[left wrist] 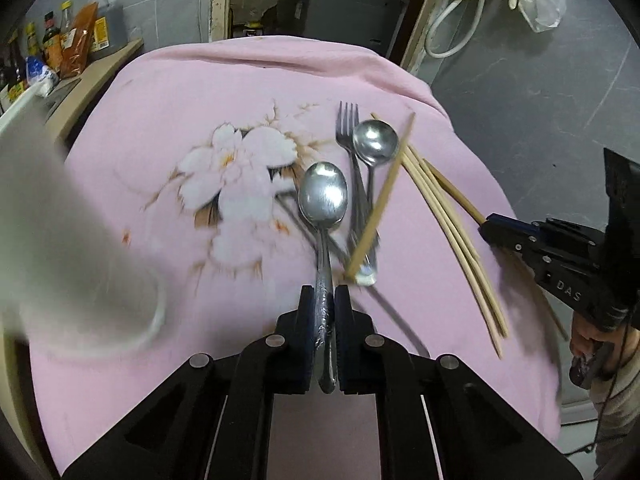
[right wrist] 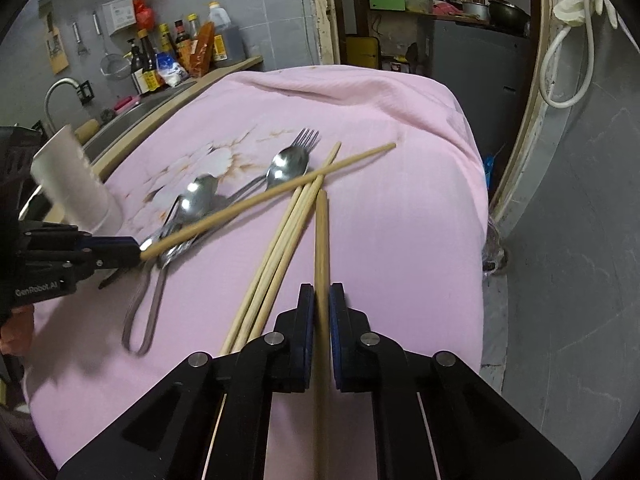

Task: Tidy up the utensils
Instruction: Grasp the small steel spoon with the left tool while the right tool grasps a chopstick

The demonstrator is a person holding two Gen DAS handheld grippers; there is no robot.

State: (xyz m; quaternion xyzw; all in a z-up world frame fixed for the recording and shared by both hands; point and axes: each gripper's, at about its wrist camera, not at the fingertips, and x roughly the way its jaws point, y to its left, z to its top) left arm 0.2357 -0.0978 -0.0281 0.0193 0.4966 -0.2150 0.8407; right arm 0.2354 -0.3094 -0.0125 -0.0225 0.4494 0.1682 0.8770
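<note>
Left wrist view showed the left gripper [left wrist: 324,296] clamped on a long steel spoon's [left wrist: 323,196] handle, ready for sorting; the right gripper [right wrist: 322,296] pinched one pale wooden chopstick [right wrist: 321,240] above the pink floral cloth [right wrist: 400,220].

A pink cloth [right wrist: 400,240] printed with white flowers covers the table. Grey tiled walls [right wrist: 260,8] stand behind. At far left, a counter [right wrist: 224,70] carries sauce bottles [right wrist: 148,64] beside a sink with a curved tap [right wrist: 60,88]. Straight ahead, a doorway shows shelves [right wrist: 416,4] and pots [right wrist: 508,10]. On the right, a white hose [right wrist: 560,76] hangs above the grey floor [right wrist: 560,280].
</note>
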